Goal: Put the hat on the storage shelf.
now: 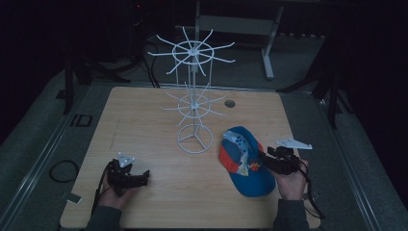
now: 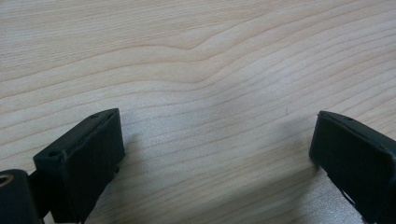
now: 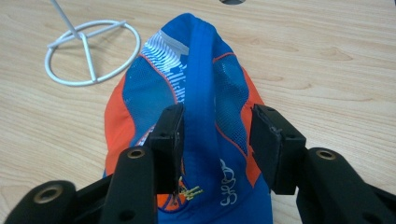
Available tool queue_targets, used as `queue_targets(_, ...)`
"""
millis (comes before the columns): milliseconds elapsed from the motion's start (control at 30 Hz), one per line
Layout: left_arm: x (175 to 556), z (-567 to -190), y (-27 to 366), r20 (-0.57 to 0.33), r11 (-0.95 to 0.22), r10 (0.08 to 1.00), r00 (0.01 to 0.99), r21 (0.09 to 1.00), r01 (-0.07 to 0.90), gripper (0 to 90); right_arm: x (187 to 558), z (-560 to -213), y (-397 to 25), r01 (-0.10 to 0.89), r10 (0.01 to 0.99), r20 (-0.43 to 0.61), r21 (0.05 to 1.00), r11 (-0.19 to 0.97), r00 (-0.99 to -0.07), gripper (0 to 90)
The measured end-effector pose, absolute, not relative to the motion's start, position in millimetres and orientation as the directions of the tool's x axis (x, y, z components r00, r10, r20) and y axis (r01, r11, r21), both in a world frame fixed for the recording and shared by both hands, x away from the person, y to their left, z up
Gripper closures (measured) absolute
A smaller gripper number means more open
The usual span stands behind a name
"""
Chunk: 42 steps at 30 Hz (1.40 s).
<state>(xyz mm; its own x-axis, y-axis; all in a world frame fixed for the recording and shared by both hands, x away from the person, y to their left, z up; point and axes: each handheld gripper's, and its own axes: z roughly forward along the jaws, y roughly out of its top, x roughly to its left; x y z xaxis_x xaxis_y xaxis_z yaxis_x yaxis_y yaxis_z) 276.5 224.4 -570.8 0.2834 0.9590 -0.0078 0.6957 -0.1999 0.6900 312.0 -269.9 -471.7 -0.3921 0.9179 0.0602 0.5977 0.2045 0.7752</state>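
A blue and orange cap (image 1: 244, 163) is seen lying on a wooden table (image 1: 159, 120) at the lower right of the high view, just right of the ring base of a white wire display rack (image 1: 194, 96).

The right gripper (image 3: 217, 135) is held over the cap, its jaws spread to either side of a raised blue fold; whether the left jaw touches the fabric cannot be made out. At lower left, the left gripper (image 2: 217, 140) is held low over bare wood, jaws wide apart.

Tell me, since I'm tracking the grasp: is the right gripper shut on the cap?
Open: its jaws straddle the cap's raised blue ridge, gaps showing.
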Motion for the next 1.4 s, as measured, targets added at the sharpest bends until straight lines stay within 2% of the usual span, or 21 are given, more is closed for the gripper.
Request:
queue_targets(167, 277.2, -570.7, 224.1, -0.008, -0.203, 0.958, 0.287, 0.69, 0.695, 3.2, 311.6, -468.4, -270.4, 0.594, 0.914, 0.071, 0.779, 0.199, -0.399, 55.4)
queue_targets(633, 277.6, -570.8, 223.5, -0.008, -0.203, 0.957, 0.288, 0.692, 0.693, 3.2, 326.4, -454.0, -272.1, 0.605, 0.899, 0.112, 0.774, 0.189, -0.424, 48.8)
queue_targets(1400, 277.7, -570.6, 223.7, -0.006, -0.205, 0.957, 0.29, 0.691, 0.693, 3.1, 356.4, -439.1, -260.0, 0.657, 0.874, 0.111, 0.705, 0.266, -0.473, 42.0)
